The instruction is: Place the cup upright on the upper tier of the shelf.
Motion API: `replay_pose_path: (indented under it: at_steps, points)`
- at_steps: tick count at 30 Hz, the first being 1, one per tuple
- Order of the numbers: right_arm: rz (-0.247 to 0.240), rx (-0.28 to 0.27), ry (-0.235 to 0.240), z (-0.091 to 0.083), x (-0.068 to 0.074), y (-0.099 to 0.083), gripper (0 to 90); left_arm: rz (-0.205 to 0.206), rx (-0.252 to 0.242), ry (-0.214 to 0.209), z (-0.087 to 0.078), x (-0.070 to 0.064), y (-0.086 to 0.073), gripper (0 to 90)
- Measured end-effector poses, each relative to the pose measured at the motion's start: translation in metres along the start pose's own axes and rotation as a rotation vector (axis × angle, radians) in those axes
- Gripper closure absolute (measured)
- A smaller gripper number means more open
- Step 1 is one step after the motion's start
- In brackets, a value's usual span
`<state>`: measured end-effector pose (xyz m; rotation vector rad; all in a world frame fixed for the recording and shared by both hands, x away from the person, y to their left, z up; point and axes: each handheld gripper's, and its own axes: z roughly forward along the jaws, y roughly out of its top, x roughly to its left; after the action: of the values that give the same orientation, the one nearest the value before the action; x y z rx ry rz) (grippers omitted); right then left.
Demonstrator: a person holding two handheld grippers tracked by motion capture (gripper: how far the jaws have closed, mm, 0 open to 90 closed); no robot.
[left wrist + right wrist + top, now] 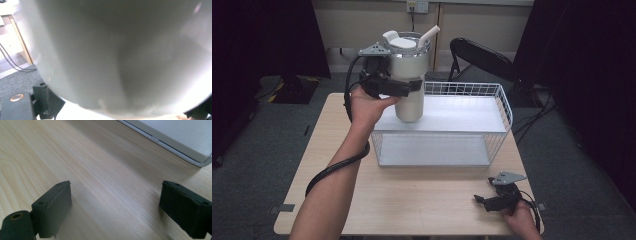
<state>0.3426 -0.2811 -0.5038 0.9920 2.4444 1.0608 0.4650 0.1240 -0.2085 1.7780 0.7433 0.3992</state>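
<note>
On my left gripper (406, 87) I have the jaws clamped around the middle of the tumbler (408, 75), a pale metal cup with a lid and a straw (429, 36) sticking out of the top. In the high view the black jaws wrap the cup's waist from the near side, and my left hand (367, 107) sits just below and behind them. The tumbler stands upright between the jaws, its base right at the top shelf of the wire rack (503, 107), near that shelf's left corner; I cannot tell whether the base touches the shelf or hangs just above it. In the left gripper view the tumbler's wall (120, 55) bulges right up against the camera, blurred, with one finger (46, 100) showing at its lower left edge, pressed close to the cup.

My right gripper (492, 200) rests low at the near right corner of the table (422, 200), well apart from the tumbler, with my right hand (522, 222) behind it. In the right gripper view its fingers (53, 207) are spread wide with bare wood between them, gripping nothing. Beyond the fingertips, up and to the right, lies the white lower edge of the rack (175, 142).
</note>
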Motion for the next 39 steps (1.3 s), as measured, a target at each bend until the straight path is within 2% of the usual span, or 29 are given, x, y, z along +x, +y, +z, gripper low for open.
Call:
replay_pose_path:
  at_steps: [16, 28, 34, 39]
  points:
    - [-0.001, -0.001, 0.0, 0.0, 0.0, 0.0, 10.0, 0.0, -0.008, 0.03, 0.014, 0.009, -0.001, 10.3]
    - [0.0, -0.001, 0.001, 0.0, 0.0, 0.0, 10.0, -0.001, 0.006, 0.052, 0.028, 0.016, -0.005, 10.3]
    - [0.0, -0.001, 0.001, 0.0, 0.0, 0.0, 10.0, -0.007, 0.006, 0.042, 0.035, 0.017, -0.006, 10.3]
    - [0.0, -0.001, 0.0, 0.0, 0.0, 0.0, 10.0, -0.003, 0.017, 0.05, 0.041, 0.016, -0.007, 10.3]
